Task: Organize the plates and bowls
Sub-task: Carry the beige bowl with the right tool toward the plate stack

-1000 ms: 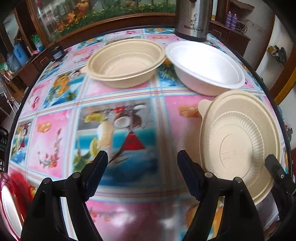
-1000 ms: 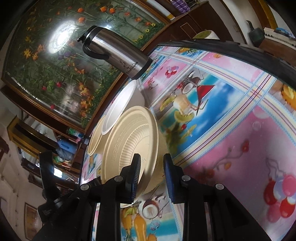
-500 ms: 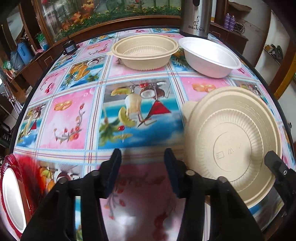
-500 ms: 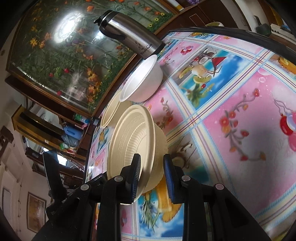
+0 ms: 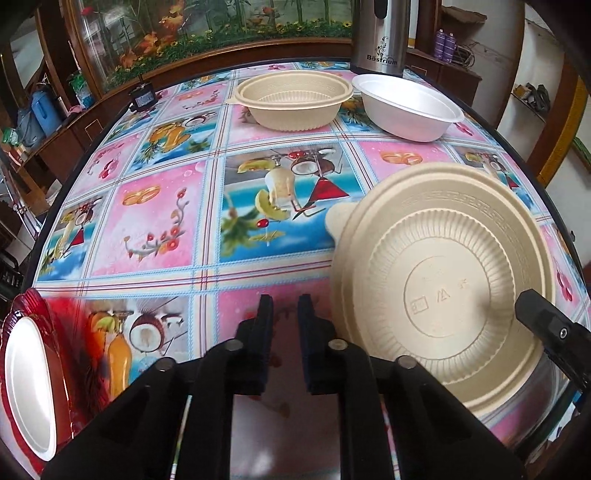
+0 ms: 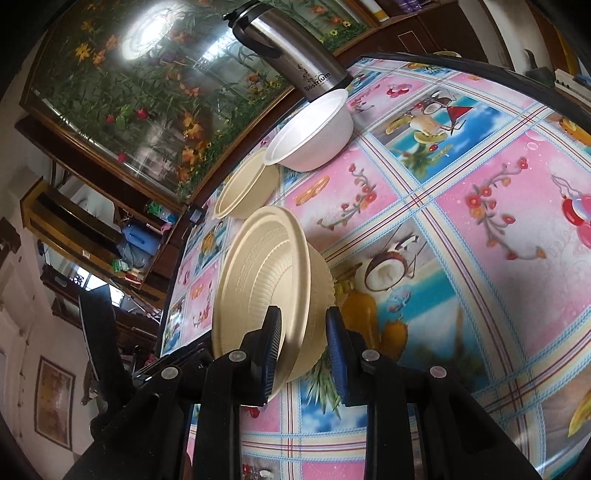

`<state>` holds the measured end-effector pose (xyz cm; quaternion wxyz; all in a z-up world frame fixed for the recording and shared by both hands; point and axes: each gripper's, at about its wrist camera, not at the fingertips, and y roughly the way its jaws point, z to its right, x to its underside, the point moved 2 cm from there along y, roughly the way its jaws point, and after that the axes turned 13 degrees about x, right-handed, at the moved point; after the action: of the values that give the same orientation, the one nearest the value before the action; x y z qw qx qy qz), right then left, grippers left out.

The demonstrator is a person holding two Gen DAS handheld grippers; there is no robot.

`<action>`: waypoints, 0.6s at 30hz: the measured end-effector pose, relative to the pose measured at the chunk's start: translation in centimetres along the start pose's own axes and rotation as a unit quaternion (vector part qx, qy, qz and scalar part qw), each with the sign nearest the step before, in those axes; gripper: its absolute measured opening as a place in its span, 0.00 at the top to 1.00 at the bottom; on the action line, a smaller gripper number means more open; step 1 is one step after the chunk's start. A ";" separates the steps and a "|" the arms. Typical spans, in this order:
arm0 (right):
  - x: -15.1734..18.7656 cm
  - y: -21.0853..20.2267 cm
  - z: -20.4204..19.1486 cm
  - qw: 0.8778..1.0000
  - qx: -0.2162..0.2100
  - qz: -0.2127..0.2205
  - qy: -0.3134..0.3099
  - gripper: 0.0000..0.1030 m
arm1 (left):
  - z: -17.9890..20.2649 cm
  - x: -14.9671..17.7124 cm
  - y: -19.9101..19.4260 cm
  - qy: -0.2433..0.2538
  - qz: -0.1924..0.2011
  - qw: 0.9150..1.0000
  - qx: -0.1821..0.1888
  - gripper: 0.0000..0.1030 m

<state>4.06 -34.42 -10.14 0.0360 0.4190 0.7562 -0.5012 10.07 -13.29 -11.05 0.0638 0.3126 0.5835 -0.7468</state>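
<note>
My right gripper (image 6: 303, 332) is shut on the wall of a beige ribbed bowl (image 6: 258, 280), one finger inside and one outside. The bowl is held on edge above the tablecloth. In the left wrist view its underside (image 5: 443, 295) fills the right side, with a right gripper finger (image 5: 546, 332) at its edge. My left gripper (image 5: 285, 306) hangs over the table just left of that bowl. Its jaws are closing, nearly together, with nothing between them. A second beige bowl (image 5: 291, 99) and a white bowl (image 5: 406, 107) stand upright side by side at the far end.
A steel flask (image 5: 380, 33) stands behind the two far bowls. A red plate (image 5: 62, 387) with a white plate (image 5: 29, 380) on it sits at the table's near left edge. A small black device (image 5: 142, 98) lies at the far left edge. Wooden cabinets surround the table (image 5: 159, 221).
The left jaws have gone from wide apart to nearly together, empty. The left gripper has drawn back from the far bowls. The right gripper has carried the beige bowl along, still gripped.
</note>
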 end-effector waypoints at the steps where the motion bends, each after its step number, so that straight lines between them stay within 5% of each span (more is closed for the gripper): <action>1: 0.2 -0.1 -0.2 1.000 0.000 -0.001 -0.003 0.75 | -0.1 0.2 -0.1 -0.001 0.001 1.000 0.001 0.93; 18: 2.7 -0.9 -2.9 0.999 0.003 -0.002 -0.040 0.76 | -2.2 3.2 -1.8 -0.003 0.016 1.000 0.003 0.97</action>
<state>2.77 -30.65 -9.32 0.0646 0.3971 0.7536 -0.5198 7.60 -9.82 -11.52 0.0770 0.3195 0.5763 -0.7483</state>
